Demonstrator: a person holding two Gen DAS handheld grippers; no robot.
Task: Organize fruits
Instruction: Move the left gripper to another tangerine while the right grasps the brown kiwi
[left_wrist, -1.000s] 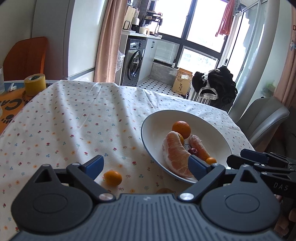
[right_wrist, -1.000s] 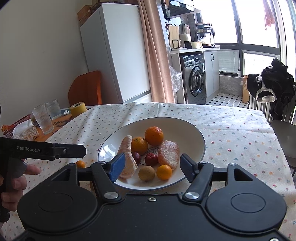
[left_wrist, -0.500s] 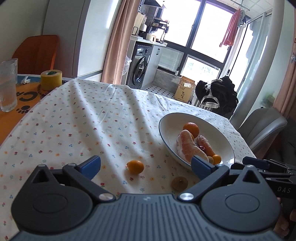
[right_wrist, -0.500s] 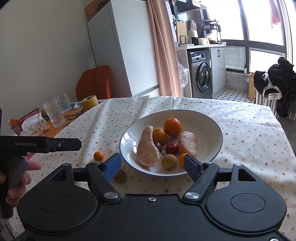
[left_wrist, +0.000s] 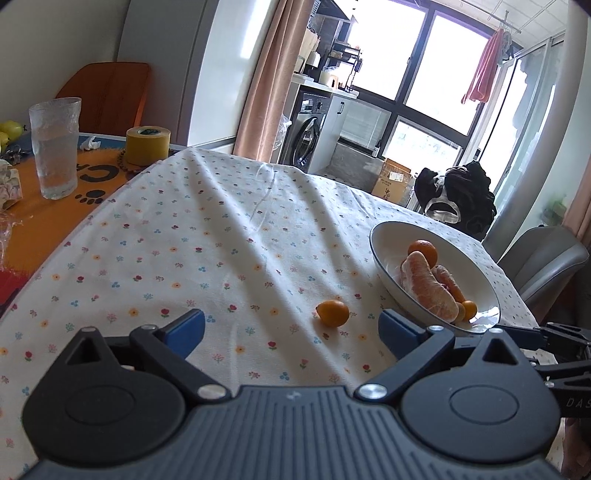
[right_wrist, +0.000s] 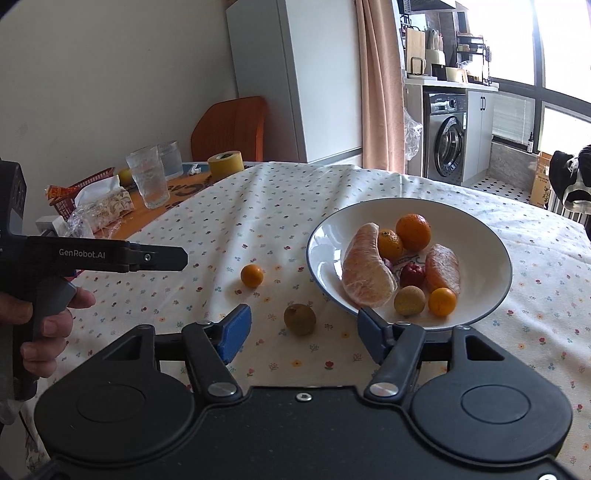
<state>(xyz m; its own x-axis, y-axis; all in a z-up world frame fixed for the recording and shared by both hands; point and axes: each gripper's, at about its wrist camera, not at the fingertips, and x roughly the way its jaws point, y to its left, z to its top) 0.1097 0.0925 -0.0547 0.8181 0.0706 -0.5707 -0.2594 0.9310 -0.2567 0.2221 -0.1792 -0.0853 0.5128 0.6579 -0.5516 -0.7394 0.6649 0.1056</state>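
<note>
Fruits fill the white bowl on the worktop; a small orange and a brown fruit lie just beside it. Left claw and right claw both hover open, gripping nothing.

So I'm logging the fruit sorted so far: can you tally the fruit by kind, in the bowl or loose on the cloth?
Peeled citrus segments: 2
Oranges or mandarins: 2
Small orange kumquats: 2
Brownish round fruits: 2
Dark red fruits: 2
Total: 10; 8 in the bowl

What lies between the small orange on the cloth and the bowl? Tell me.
Only bare flowered tablecloth separates the small orange from the bowl in the right wrist view; the brown fruit sits nearer the camera.
</note>
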